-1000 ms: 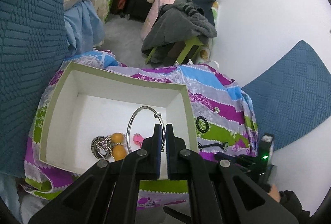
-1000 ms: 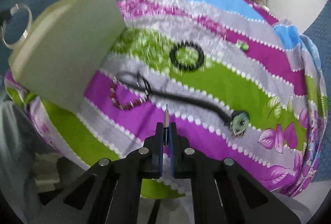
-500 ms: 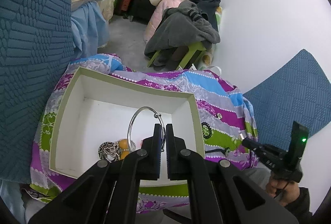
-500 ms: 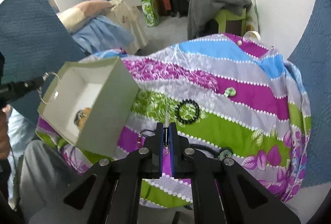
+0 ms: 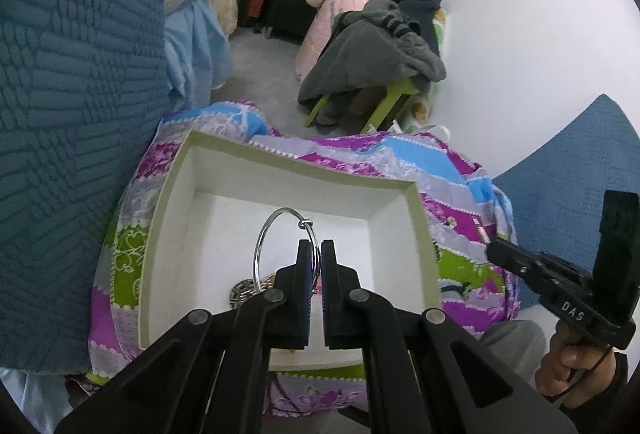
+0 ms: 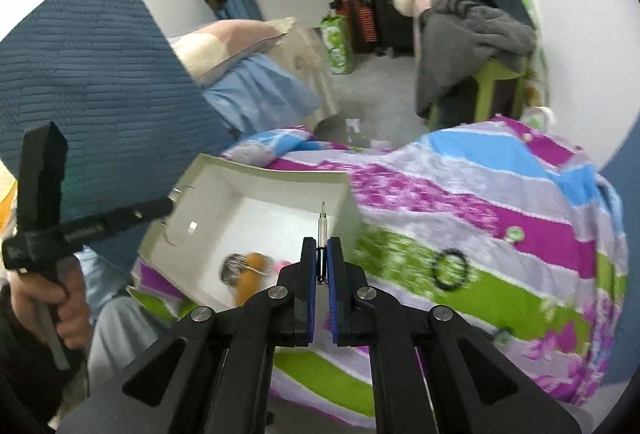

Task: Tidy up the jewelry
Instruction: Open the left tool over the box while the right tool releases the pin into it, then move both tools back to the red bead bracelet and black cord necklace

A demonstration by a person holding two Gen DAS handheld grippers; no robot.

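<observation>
My left gripper (image 5: 316,248) is shut on a thin silver bangle (image 5: 266,234) and holds it above the open white box (image 5: 420,218). In the box lie a round metal pendant (image 5: 242,290) and orange beads (image 6: 254,272). My right gripper (image 6: 321,248) is shut on a thin metal pin-like piece (image 6: 321,224), raised near the box's right wall (image 6: 352,209). It also shows in the left wrist view (image 5: 494,252). A black bead bracelet (image 6: 450,270) lies on the striped cloth (image 6: 500,218).
The box stands on a cloth-covered surface with blue quilted cushions (image 5: 72,113) to the left and right. A green stool with a grey garment (image 5: 372,61), luggage and bedding stand on the floor behind. A dark cord pendant (image 6: 502,334) lies near the cloth's front right.
Both grippers have risen, so the cloth and box look smaller. The right gripper swung left toward the box with its metal piece. The left gripper still holds the bangle over the box.
</observation>
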